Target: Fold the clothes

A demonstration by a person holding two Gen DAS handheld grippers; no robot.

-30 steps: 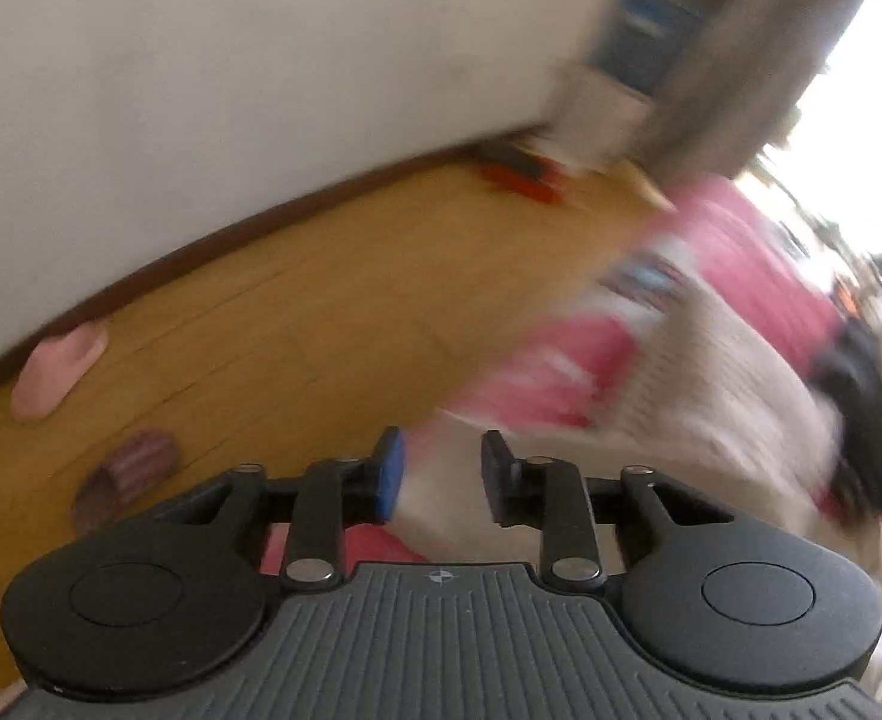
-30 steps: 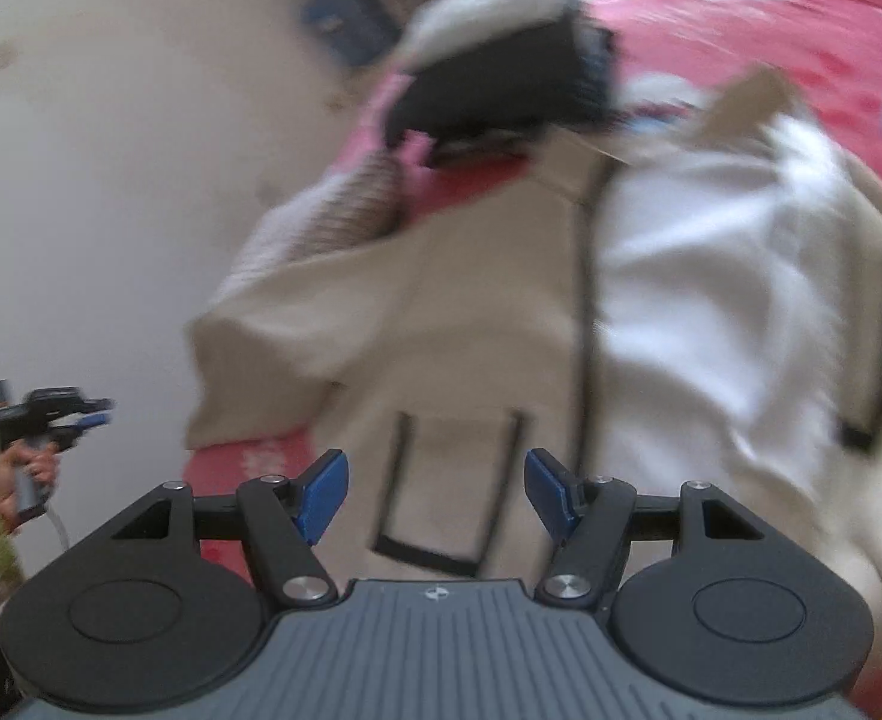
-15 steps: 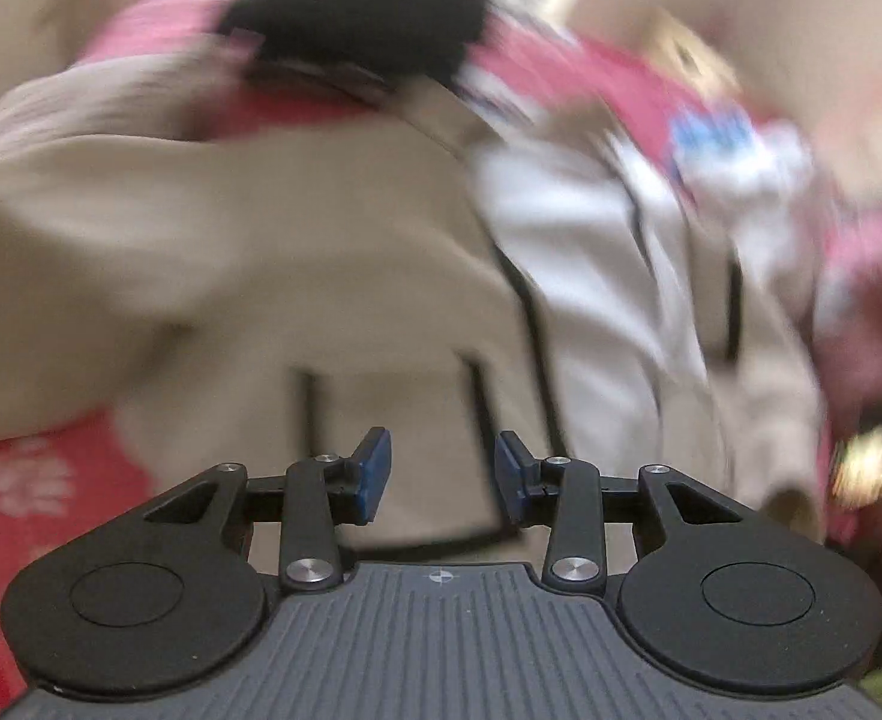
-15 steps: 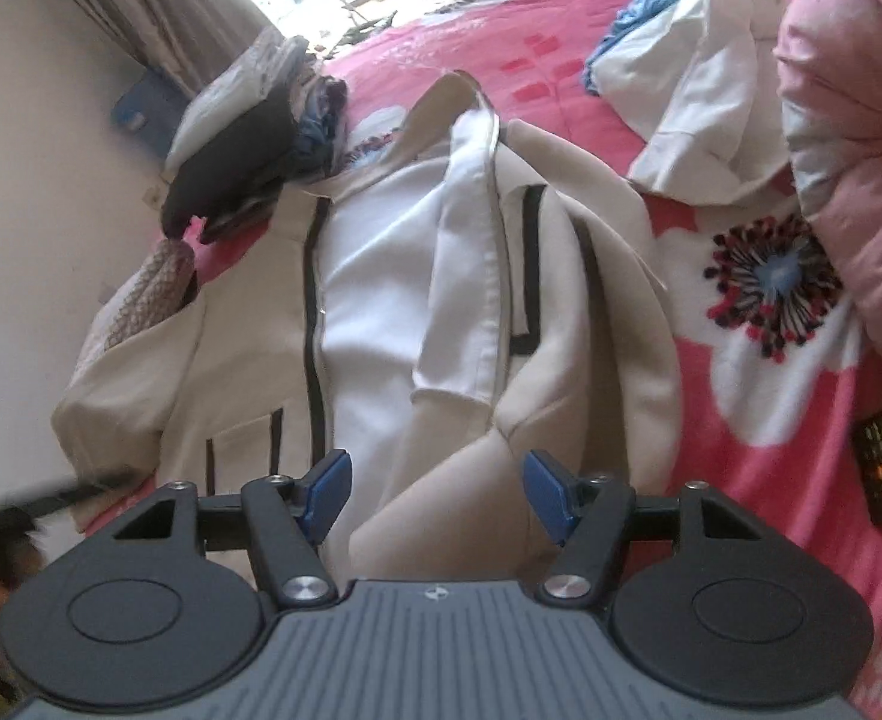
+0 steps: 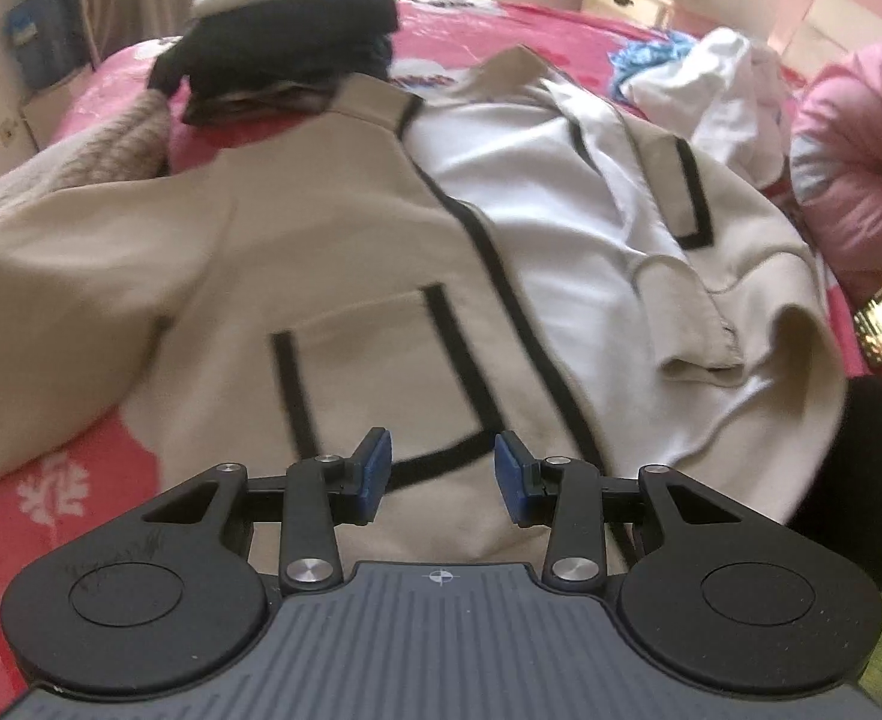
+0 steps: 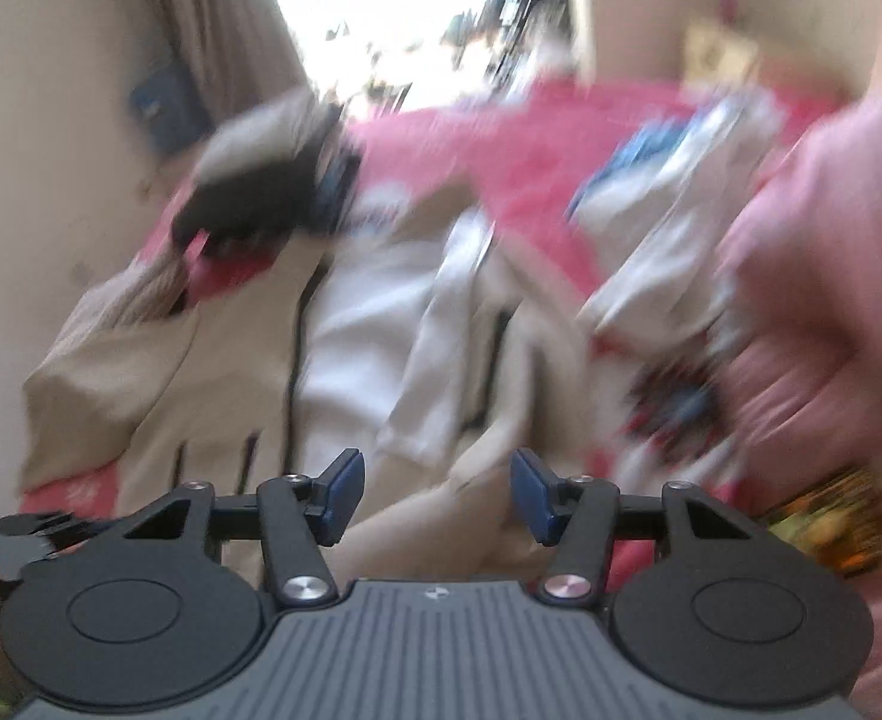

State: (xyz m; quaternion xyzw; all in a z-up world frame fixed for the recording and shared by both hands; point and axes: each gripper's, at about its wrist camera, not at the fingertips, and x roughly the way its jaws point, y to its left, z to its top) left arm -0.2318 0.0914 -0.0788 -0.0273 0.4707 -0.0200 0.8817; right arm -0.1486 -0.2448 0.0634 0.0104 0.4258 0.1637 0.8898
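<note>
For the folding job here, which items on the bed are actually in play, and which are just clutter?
In play:
- beige jacket, spread open on the bed
- left hand-held gripper, open, over its hem
- right hand-held gripper, jaws closing, nothing between them

Lying about:
- dark folded pile
- white garment
- pink bedding roll

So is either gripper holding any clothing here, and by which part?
Nothing is held. The left gripper is open above the beige jacket; the right gripper is closing with nothing between its pads.
</note>
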